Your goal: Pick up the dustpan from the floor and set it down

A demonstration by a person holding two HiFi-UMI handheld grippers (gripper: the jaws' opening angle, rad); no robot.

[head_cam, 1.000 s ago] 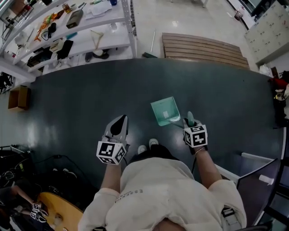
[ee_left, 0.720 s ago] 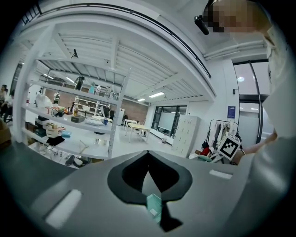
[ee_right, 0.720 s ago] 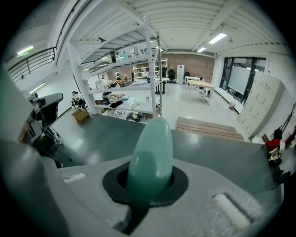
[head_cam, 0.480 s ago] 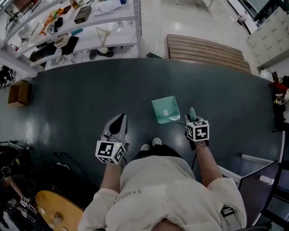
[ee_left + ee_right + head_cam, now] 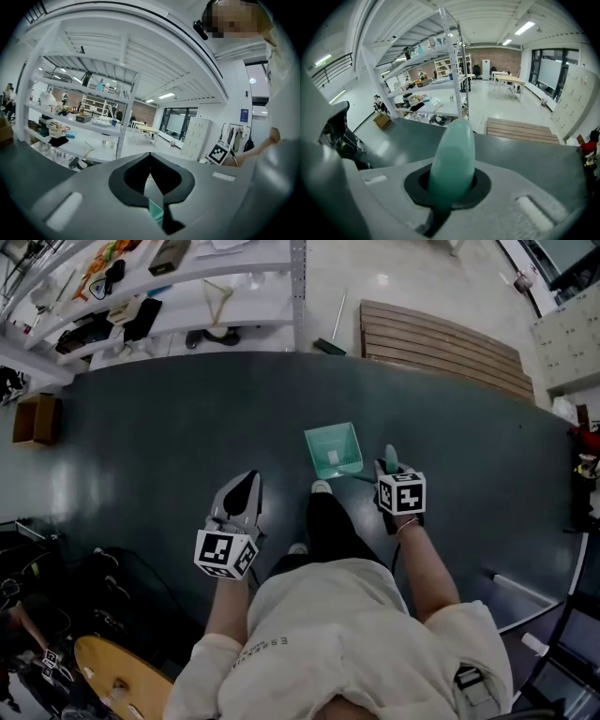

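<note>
Since the earlier frame the person has stepped forward: one leg (image 5: 328, 521) now reaches out ahead, its foot just below the dustpan (image 5: 333, 450). Both grippers have travelled with the step, and the dustpan has come along with them.

The right gripper (image 5: 391, 465) is clamped on the dustpan's pale green handle (image 5: 452, 159). In the right gripper view the rounded end of that handle sticks up out of the closed jaws. The pan itself hangs just ahead of this gripper and a little to its left, open side tilted up, above the dark floor mat (image 5: 169, 437). It looks to be clear of the floor, though the steep view down makes the gap hard to judge.

The left gripper (image 5: 244, 491) sits well apart, to the left of the right one and slightly behind it. Its jaws are together with nothing between them. A sliver of green shows past the tips, which is the pan lying beyond it.

As I read it, the pick-up is done and the carry is under way. Setting the dustpan down and letting go of the handle are still to do.
</note>
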